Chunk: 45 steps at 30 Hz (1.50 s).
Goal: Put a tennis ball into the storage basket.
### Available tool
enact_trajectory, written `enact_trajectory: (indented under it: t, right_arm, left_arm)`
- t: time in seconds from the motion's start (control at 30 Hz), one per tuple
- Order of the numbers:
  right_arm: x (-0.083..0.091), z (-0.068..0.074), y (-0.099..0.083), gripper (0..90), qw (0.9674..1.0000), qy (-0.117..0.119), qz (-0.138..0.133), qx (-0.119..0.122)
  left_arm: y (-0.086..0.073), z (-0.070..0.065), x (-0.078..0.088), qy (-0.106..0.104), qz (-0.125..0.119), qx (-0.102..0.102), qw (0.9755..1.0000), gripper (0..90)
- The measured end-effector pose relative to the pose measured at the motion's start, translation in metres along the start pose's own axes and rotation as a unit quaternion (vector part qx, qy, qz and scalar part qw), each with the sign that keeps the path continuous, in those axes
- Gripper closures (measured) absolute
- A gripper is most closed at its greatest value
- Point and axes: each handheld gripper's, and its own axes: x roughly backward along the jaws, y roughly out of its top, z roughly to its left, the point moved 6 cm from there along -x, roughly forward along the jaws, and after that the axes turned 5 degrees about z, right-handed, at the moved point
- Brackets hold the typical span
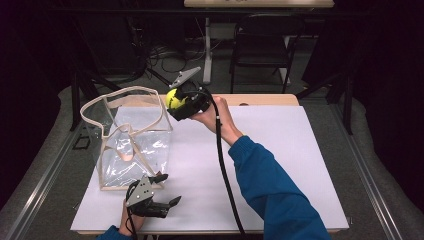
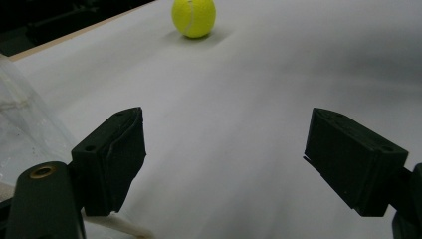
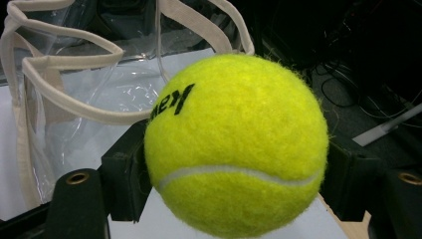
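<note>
A fuzzy yellow tennis ball (image 1: 173, 98) is clamped in the right gripper (image 1: 181, 102), raised just right of the clear plastic, cream-trimmed tote bag (image 1: 127, 137). It is judged the carrying step; next, the ball must be brought over the bag's open mouth and released. The left gripper (image 1: 162, 192) is held open near the bag's near corner.

the tennis ball (image 3: 236, 144) in my right gripper (image 3: 234, 174) looked fuzzy, a matt yellow felt with a smooth white seam and black print. my jaws looked like matt black plastic, each arm with a small brass-coloured eyelet. the bag (image 1: 127, 137) was clear glossy plastic, creased and catching the light, edged with cream cloth tape. the table sheet (image 1: 280, 150) looked smooth, matt and white, over a pale wooden edge. my left gripper (image 1: 167, 190) carried a dull grey plate.
</note>
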Motion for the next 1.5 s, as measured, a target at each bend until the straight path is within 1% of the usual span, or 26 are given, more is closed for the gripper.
enact_trajectory:
  t: [0.03,0.1,0.13,0.27,0.33,0.47,0.63,0.7,0.8,1.1,1.5]
  right_arm:
    - [0.0,0.0,0.001,25.9,1.0,0.001,0.0,0.001]
    - [0.0,0.001,0.004,25.8,1.0,0.001,-0.002,0.001]
    - [-0.001,0.001,0.006,25.9,1.0,0.001,-0.002,0.001]
    - [-0.002,0.001,0.01,25.9,1.0,0.006,-0.003,0.0]
    - [-0.004,0.002,0.012,25.9,1.0,0.009,-0.003,0.0]
    - [-0.007,0.004,0.014,25.9,0.9999,0.01,-0.001,0.003]
    - [-0.012,0.006,0.019,25.9,0.9998,0.017,-0.003,0.002]
    - [-0.014,0.006,0.021,25.9,0.9999,0.015,-0.002,0.005]
    - [-0.016,0.006,0.024,25.9,0.9999,0.016,-0.001,0.005]
    - [-0.017,0.004,0.032,25.9,0.9999,0.01,0.0,0.01]
    - [-0.023,0.002,0.037,25.9,0.9999,0.009,0.006,0.008]
  left_arm:
    - [0.0,0.0,0.0,-0.003,0.0,-0.001,1.0,16.0]
    - [0.0,0.0,0.0,-0.001,0.0,-0.001,1.0,15.9]
    - [0.0,0.0,0.0,0.004,-0.002,0.002,1.0,16.0]
    - [0.0,0.001,0.0,0.007,-0.004,0.002,1.0,16.0]
    - [0.0,0.001,0.0,0.004,-0.003,0.001,1.0,15.9]
    - [0.0,0.0,0.0,0.005,-0.005,0.003,1.0,16.0]
    - [0.0,0.001,0.0,0.003,-0.003,0.001,1.0,15.9]
    - [0.0,0.001,0.0,0.005,-0.005,0.003,1.0,15.9]
    - [0.0,0.001,0.0,0.004,-0.005,0.003,1.0,15.9]
    - [0.0,0.001,0.001,0.003,-0.004,0.005,1.0,16.0]
    - [0.0,0.001,0.001,0.003,-0.004,0.004,1.0,15.9]
